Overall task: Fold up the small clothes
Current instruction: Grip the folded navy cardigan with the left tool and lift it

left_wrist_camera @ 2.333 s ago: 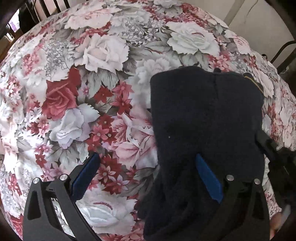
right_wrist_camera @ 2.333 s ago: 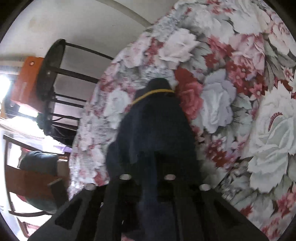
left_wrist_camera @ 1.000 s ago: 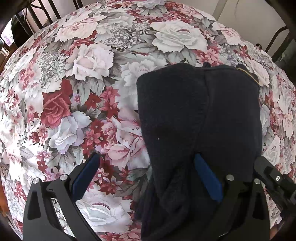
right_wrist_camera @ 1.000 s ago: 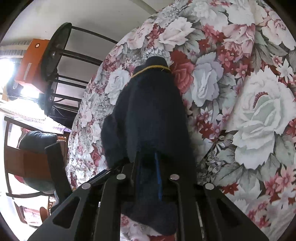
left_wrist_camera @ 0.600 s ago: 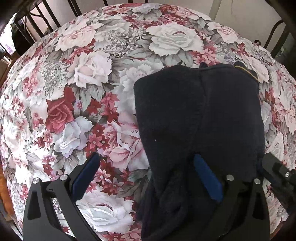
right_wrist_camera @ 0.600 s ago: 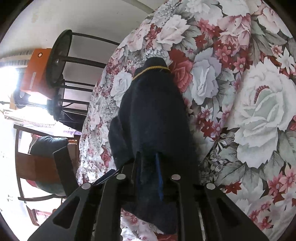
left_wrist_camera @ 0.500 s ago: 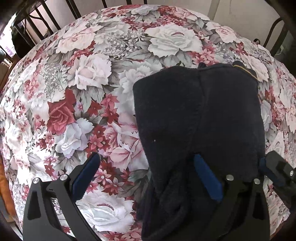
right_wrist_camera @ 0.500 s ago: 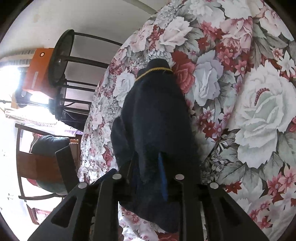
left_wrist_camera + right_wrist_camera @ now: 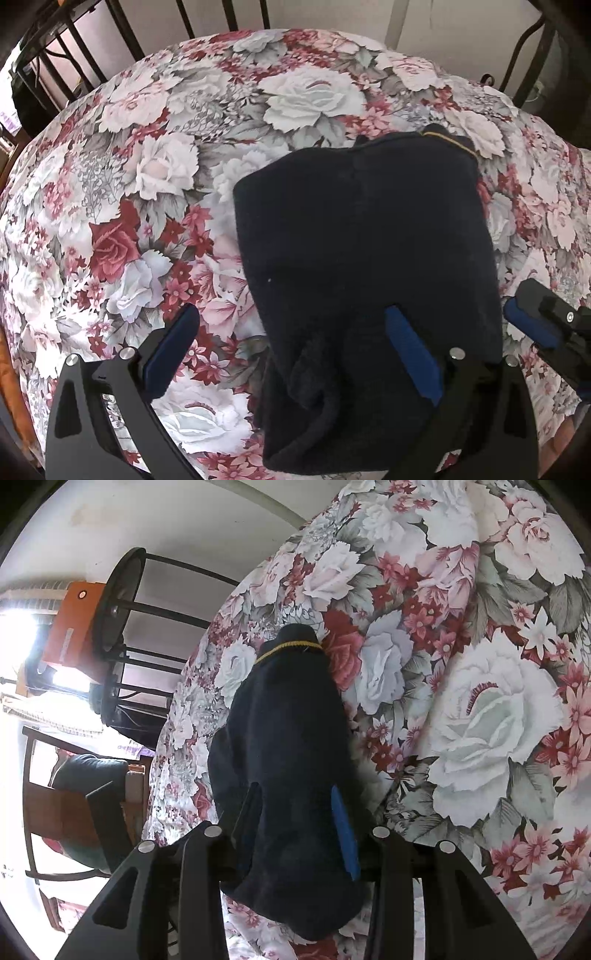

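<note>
As our right jaws part: right gripper (image 9: 295,823) is opening, w/ the near edge of the dark garment (image 9: 284,746) between the pads; pads look clear of the cloth now, so we judge the pinch is being let go.

Change vs a sec ago: right pads were clamped tight on that edge, now a gap shows each side of it. Left gripper (image 9: 291,350) has backed up a bit; more of the floral cloth (image 9: 155,177) and the rails beyond it show than before.

Meaning for task: we read this fold as laid & being released. Garment sits as a squarish folded stack; a lumpy tuck at its near-left corner may want smoothing.

Left gripper: wide open, holds nothing; one pad over the garment's near part, the other off to the garment's left over the floral cloth.

Garment: flat on the floral cloth, yellow-trimmed end (image 9: 448,138) at its far side.

Left view only: whole folded outline, plus right gripper's tip just right of the garment.

Right view only: the cloth edge between our right pads; beyond the garment, a round black stand (image 9: 122,635) and an orange box (image 9: 74,627).
</note>
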